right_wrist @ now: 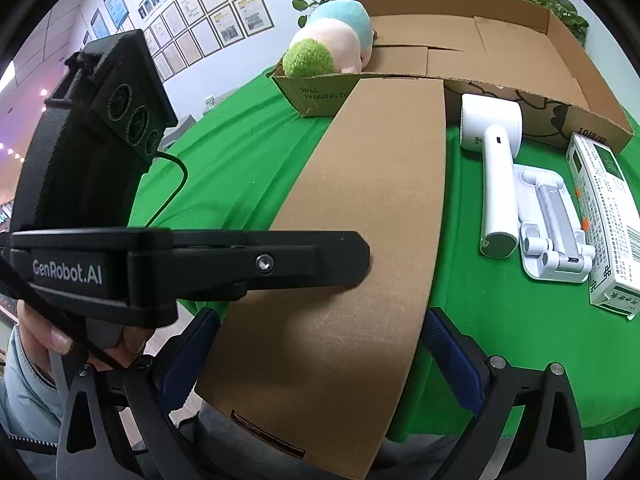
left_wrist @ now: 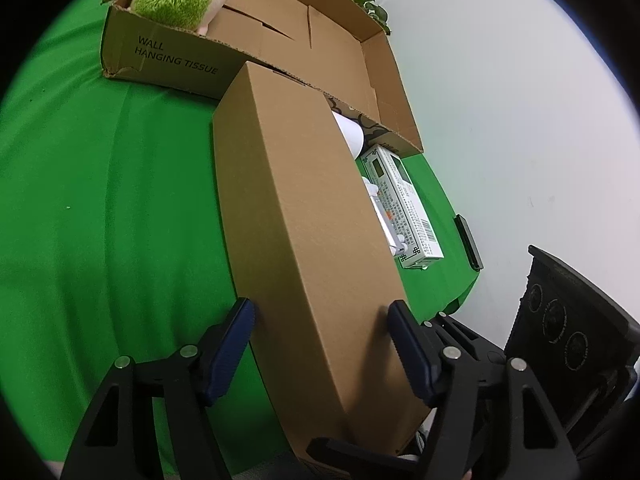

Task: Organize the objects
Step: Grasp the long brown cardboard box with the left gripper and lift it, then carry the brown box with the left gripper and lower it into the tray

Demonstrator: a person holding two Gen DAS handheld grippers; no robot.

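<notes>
The long box (left_wrist: 308,240) lies lengthwise on the table (left_wrist: 100,208). Its near end overhangs the near edge; its far end touches the front wall of the open carton (left_wrist: 360,64) at the far edge.

Left gripper (left_wrist: 322,354): jaws spread to the width of the long box, one pad on each long side near the overhanging end. Contact appears made, but firm pressure cannot be confirmed.

Right gripper (right_wrist: 320,356): jaws spread, straddling the same end. Both pads appear to stand just clear of the sides.

Likely faults from this state:

- Slip. The grip is at one end only. Lifting there would let the far end sag and the smooth cardboard slide between the pads.
- Crushing. The walls are probably thin. Hard closing may buckle them and loosen the hold.
- Collision. The white device (right_wrist: 496,184), the stand (right_wrist: 554,232) and the printed pack (right_wrist: 604,216) lie just beside the right side of the long box. A swing to that side would sweep them toward the right edge.
- Snag. Pushing forward without lifting would drive the carton back. The plush toy (right_wrist: 328,50) occupies its left corner.
- Interference. Both grippers crowd one end and may strike each other.
</notes>
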